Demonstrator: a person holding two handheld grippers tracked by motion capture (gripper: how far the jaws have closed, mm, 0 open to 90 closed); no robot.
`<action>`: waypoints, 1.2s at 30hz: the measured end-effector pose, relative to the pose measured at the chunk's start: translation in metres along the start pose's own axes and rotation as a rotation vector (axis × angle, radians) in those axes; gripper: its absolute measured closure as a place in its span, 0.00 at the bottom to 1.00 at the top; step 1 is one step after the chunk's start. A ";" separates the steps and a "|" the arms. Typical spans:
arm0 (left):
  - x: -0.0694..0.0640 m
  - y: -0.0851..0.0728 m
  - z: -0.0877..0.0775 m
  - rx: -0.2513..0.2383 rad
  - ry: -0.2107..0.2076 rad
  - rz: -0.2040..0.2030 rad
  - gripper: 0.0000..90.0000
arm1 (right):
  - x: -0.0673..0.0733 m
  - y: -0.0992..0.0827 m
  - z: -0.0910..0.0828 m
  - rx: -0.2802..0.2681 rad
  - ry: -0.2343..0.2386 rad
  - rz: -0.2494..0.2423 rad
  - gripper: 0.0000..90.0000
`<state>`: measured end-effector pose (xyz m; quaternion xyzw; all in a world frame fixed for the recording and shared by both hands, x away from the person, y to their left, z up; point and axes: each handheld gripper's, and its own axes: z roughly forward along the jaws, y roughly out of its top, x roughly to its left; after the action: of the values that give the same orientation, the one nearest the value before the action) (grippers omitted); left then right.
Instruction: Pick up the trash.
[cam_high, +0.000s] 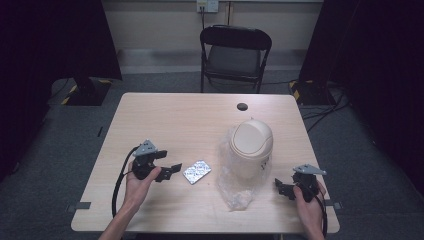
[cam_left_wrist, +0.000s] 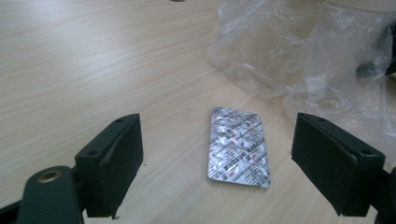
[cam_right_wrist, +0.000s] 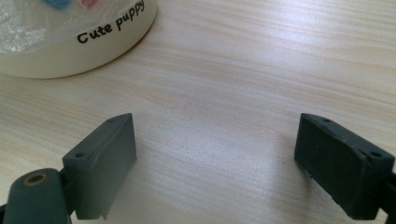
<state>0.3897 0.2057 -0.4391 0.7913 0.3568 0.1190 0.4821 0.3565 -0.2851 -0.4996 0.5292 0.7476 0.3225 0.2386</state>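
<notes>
One blister pack (cam_left_wrist: 239, 147) lies flat on the table (cam_high: 170, 120), between the left gripper (cam_high: 167, 172) and the bagged bin (cam_high: 251, 147) — its long axis running away from that gripper toward the far right. Both grippers gape wide, empty; the right gripper (cam_high: 284, 189) idles beside the bin. A good grasp likely means straddling the pack's short width — jaws low.

Both my forearms come in from the near table edge. My left hand (cam_high: 142, 179) holds the left gripper (cam_high: 170, 171) low over the table, jaws wide apart, pointing right; its cable (cam_high: 120, 182) loops back along my forearm. My right hand (cam_high: 309, 197) holds the right gripper (cam_high: 282, 189) near the right edge, jaws also wide apart, pointing left. Nothing between either pair of jaws.
</notes>
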 end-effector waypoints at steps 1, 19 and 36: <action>-0.002 0.002 0.002 0.003 -0.004 0.000 0.18 | 0.000 0.000 0.000 0.000 0.000 0.000 0.13; -0.028 0.041 0.034 -0.015 -0.080 0.070 0.21 | 0.000 0.000 0.000 0.000 0.000 -0.001 0.13; -0.049 0.095 0.062 -0.050 -0.166 0.123 0.23 | 0.000 0.001 0.001 0.002 0.004 0.000 0.12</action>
<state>0.4301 0.1040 -0.3824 0.8066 0.2632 0.0912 0.5213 0.3573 -0.2849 -0.4997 0.5289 0.7485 0.3226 0.2366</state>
